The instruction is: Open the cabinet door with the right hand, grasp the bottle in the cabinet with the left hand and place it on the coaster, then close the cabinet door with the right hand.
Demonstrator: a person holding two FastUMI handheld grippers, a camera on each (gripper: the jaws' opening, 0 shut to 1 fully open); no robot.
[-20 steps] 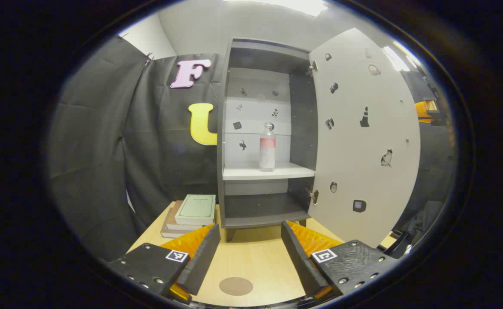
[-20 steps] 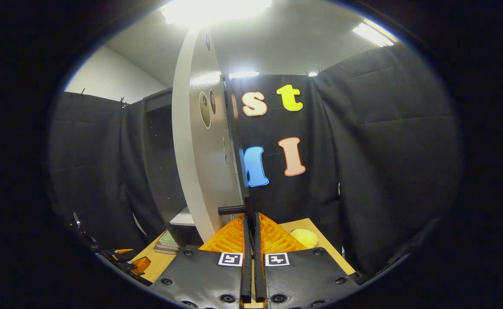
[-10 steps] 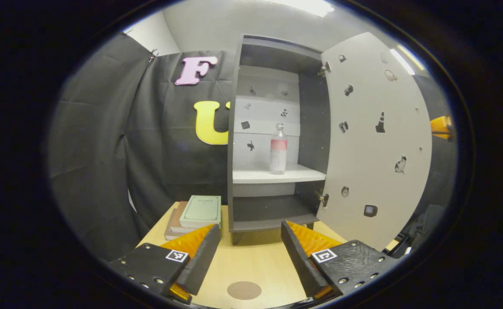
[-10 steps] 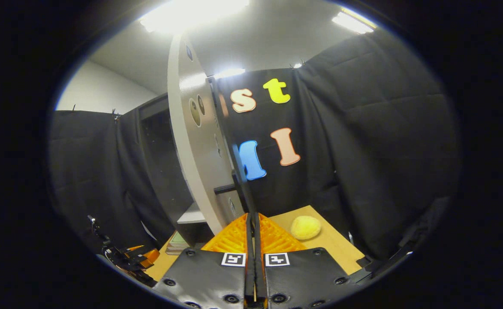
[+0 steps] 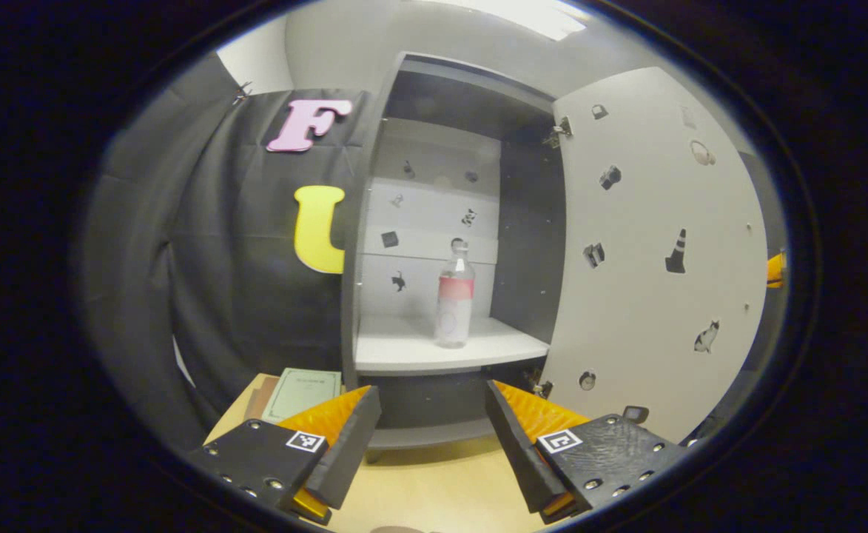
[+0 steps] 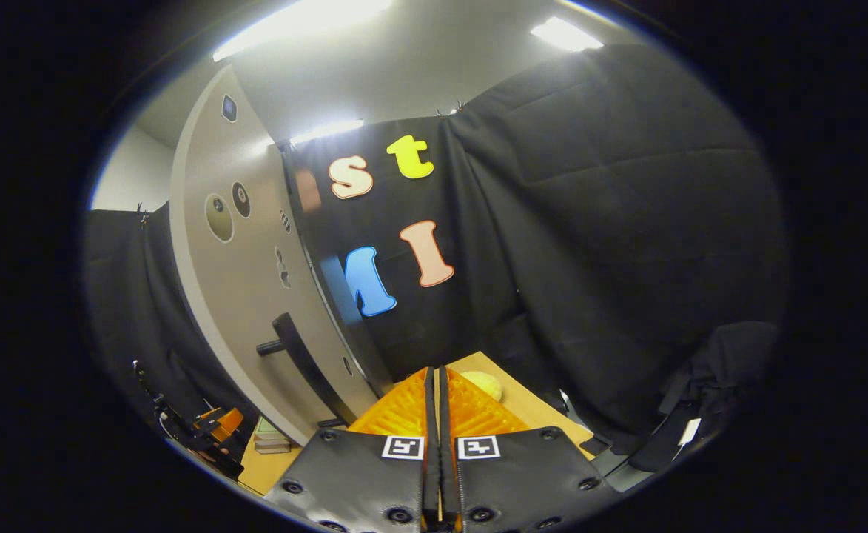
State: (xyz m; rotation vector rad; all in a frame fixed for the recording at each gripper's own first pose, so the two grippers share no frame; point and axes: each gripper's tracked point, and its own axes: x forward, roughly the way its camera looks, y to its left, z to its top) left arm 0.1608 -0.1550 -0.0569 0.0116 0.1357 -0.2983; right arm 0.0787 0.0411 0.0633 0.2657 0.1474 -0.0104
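1. I see a wooden table in the black-walled booth, the cabinet standing on it;
2. The bottle stands upright on the white shelf; the cabinet door hangs wide open;
3. My left gripper is spread, facing the bottle; my right gripper is closed together, empty, beside the door's handle.

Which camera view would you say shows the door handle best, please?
The right gripper view: the dark bar handle stands out from the door's outer face there. The left gripper view faces the door's inner side, which hides the handle.

Black cloth walls, ceiling lights, wooden table
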